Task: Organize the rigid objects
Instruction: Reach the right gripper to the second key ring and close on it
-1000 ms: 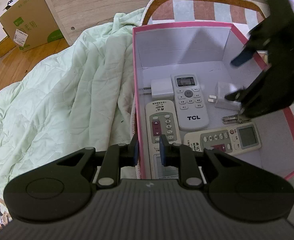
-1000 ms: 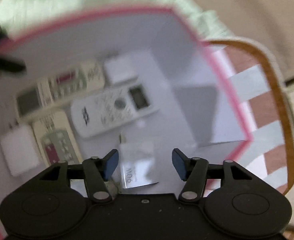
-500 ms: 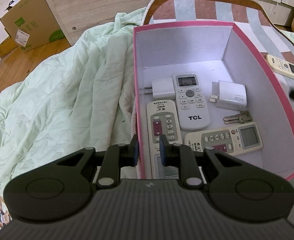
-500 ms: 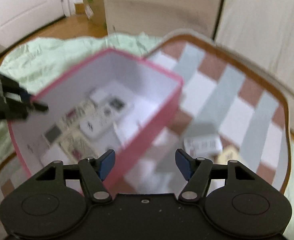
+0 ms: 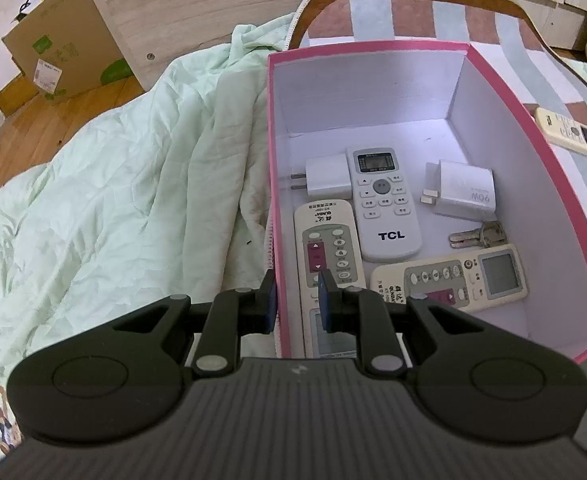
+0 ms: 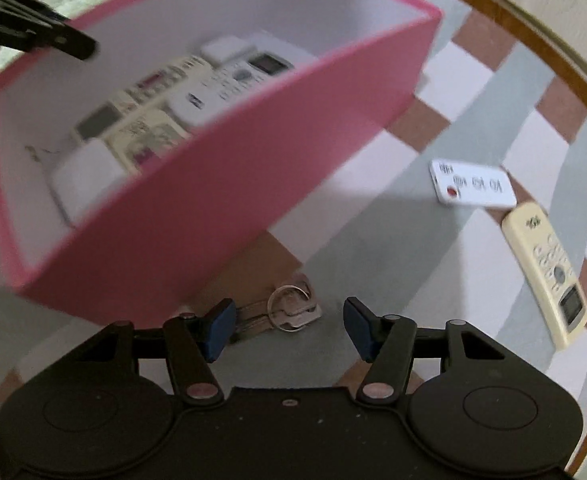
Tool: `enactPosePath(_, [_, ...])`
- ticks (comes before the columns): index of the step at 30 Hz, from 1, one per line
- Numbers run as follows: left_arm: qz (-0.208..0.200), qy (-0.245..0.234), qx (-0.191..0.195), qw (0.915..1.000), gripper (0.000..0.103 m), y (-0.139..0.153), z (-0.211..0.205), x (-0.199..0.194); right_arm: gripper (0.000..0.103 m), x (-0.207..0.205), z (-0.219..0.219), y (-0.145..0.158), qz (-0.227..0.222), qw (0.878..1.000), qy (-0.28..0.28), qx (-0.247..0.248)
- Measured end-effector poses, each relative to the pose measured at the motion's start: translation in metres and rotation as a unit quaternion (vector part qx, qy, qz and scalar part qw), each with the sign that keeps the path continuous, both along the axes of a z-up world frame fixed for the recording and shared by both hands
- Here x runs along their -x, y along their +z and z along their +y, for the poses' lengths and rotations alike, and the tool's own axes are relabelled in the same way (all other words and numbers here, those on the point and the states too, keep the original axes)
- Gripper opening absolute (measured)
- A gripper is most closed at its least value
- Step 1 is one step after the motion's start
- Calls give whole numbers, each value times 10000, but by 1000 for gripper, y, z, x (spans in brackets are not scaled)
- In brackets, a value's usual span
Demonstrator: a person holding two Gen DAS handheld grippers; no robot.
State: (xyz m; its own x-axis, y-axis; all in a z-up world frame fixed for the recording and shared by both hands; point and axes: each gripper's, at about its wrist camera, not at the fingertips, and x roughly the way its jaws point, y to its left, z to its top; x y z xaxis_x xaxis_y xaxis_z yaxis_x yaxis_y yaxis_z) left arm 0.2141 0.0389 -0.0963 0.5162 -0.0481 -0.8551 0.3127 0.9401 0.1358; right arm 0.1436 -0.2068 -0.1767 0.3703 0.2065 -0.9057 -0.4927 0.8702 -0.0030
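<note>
Pink cardboard box [image 5: 565,216] pinched at its near wall by the left gripper [image 5: 295,300]; right gripper [image 6: 285,328] spread open over the metal key bunch [image 6: 285,314] on the checked mat.
Risk: flat keys (low, slippery) could slide from closing pads; box may tip.

A rumpled pale green blanket [image 5: 125,208] spreads out to the left of the left gripper and ahead of it. Beyond the blanket, far ahead and to the left, a cardboard box [image 5: 57,48] sits on the wooden floor [image 5: 25,136], just beside a light wood cabinet panel [image 5: 213,4]. A checked mat [image 6: 493,120] with a brown edge lies ahead of the right gripper.
</note>
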Motion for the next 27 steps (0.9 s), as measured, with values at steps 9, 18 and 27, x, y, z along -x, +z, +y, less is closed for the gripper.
enactPosePath(9, [8, 3, 12, 10000, 18, 0, 0, -1, 6, -16, -33, 23, -56, 9868, -1264, -1013])
enactPosePath(18, [14, 5, 22, 10000, 18, 0, 1, -2, 4, -6, -45, 66, -694, 9690, -1792, -1553])
enactPosePath(27, [14, 5, 22, 10000, 18, 0, 1, -1, 3, 0, -37, 121, -1495, 9606, -1777, -1528])
